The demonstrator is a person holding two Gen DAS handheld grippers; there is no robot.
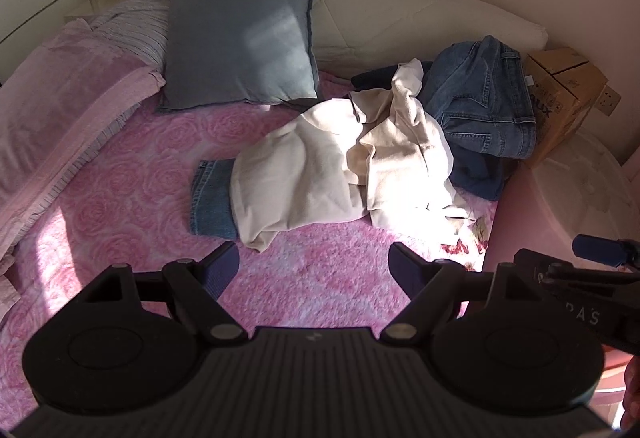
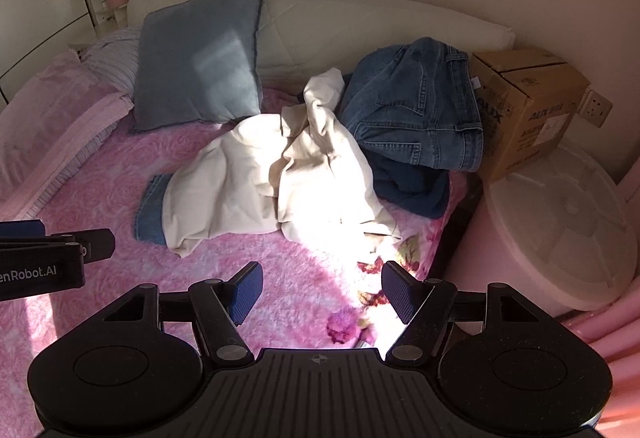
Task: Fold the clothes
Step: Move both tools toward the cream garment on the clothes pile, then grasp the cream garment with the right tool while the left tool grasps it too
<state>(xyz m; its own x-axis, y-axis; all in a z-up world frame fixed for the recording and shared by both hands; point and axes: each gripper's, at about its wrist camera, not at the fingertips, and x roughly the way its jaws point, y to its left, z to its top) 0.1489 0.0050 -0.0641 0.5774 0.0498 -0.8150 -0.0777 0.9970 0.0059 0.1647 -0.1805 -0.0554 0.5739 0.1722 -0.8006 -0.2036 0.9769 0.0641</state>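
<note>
On the pink bedspread [image 1: 120, 174] lay the clothes to be folded: a crumpled cream garment [image 1: 320, 166] sprawled over a denim leg [image 1: 210, 198], with a pair of jeans [image 1: 480, 102] heaped behind it near a cardboard box [image 1: 568, 94]. Both tools hung above bare bedding, short of the pile. The left gripper [image 1: 314, 266] and the right gripper [image 2: 322, 288] each stood wide with nothing between the jaws (2 empty tools, no garment picked). This looked like the approach step. Next would likely call for reaching the cream garment's near edge and pinching 2 corners to spread it flat.
</note>
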